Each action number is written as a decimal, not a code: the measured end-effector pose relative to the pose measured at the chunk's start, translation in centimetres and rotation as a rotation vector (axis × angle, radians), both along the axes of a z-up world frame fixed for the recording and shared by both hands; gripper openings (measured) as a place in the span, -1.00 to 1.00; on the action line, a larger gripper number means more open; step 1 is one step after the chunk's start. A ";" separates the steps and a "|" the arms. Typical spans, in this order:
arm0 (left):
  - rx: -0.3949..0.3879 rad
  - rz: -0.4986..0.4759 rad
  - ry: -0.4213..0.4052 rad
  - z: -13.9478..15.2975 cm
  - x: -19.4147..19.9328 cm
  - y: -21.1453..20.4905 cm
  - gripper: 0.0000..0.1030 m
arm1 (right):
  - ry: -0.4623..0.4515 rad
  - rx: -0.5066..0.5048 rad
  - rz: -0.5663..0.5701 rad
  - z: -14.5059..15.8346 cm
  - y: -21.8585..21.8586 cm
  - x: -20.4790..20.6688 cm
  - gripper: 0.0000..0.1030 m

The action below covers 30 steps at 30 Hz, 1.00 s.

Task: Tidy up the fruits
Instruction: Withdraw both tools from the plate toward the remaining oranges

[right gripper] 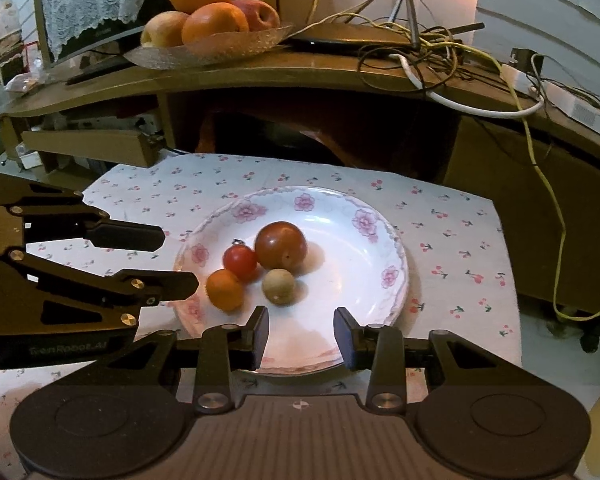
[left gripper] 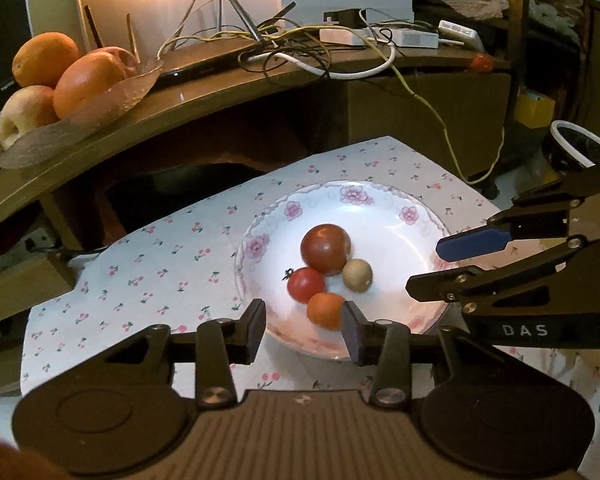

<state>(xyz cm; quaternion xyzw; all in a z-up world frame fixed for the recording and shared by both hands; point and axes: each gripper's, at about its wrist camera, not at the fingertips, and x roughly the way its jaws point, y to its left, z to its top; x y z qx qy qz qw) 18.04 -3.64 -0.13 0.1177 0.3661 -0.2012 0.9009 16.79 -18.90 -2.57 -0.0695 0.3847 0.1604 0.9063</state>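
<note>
My left gripper (left gripper: 304, 330) has its jaws part open with nothing between the pads; the orange fruit (left gripper: 326, 310) sits just beyond the right pad, near it, though I cannot tell whether they touch. My right gripper (right gripper: 301, 336) is likewise part open and empty, hanging over the near rim of the plate (right gripper: 364, 280). Both point down at the plate, which rests on a cherry-print cloth (right gripper: 452, 240). If the job is to sort these into the glass dish (right gripper: 228, 50) on the shelf behind, I would take the near fruit first, centre it between the pads, and close gently, since round fruit will likely roll and could nudge its neighbours. I would keep the other gripper clear of the rim so the two do not collide. On the plate I count four pieces clustered together: one large dark-red tomato (right gripper: 281, 246), one small red tomato (right gripper: 240, 262), one orange fruit, and one pale brownish ball (right gripper: 279, 285). In the dish I count four more: two oranges and two apples.
</note>
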 end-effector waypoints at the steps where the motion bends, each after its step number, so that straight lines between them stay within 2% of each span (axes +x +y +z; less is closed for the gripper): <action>1: 0.001 0.002 0.001 0.0 0.0 0.2 -0.09 | 0.001 0.002 0.005 0.0 0.1 -0.1 -0.25; 22: 0.034 0.009 0.038 -0.6 -2.6 4.0 -0.07 | 0.048 0.036 0.106 0.1 2.9 -1.8 -0.23; 30: 0.053 -0.009 0.069 -1.1 -4.5 6.6 -0.06 | 0.084 0.024 0.225 -0.4 5.3 -3.4 -0.20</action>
